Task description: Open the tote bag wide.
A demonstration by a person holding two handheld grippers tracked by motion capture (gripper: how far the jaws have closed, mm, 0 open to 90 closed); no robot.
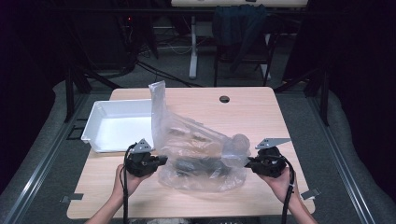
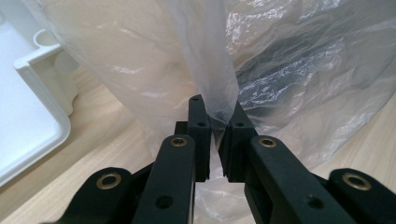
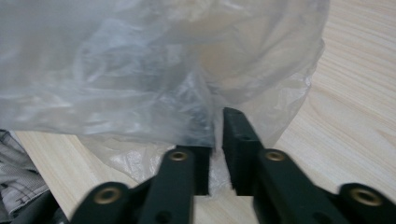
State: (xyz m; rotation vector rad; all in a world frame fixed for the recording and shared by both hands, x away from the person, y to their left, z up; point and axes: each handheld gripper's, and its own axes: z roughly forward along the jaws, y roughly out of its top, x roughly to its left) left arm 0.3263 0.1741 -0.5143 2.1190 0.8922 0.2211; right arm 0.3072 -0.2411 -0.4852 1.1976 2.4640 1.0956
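Clear plastic bag (image 1: 198,154) lies mid-surface beside the white tray (image 1: 116,125), left gripper (image 1: 161,161) pinching a fold of film, right gripper (image 1: 248,162) slightly parted around the opposite edge (grip doubtful): reclamp right before pulling, then spread evenly.

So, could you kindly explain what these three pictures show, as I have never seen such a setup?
A person holds a black two-jaw hand-held gripper in each hand at a light wooden table. One picture looks down from above; the other two come from cameras riding on each gripper. The left hand-held gripper pinches a fold of the crinkled clear plastic bag, which has dark things inside. The right hand-held gripper has bag film between its jaws; whether it presses is unclear. A white rectangular plastic tray lies to the left.
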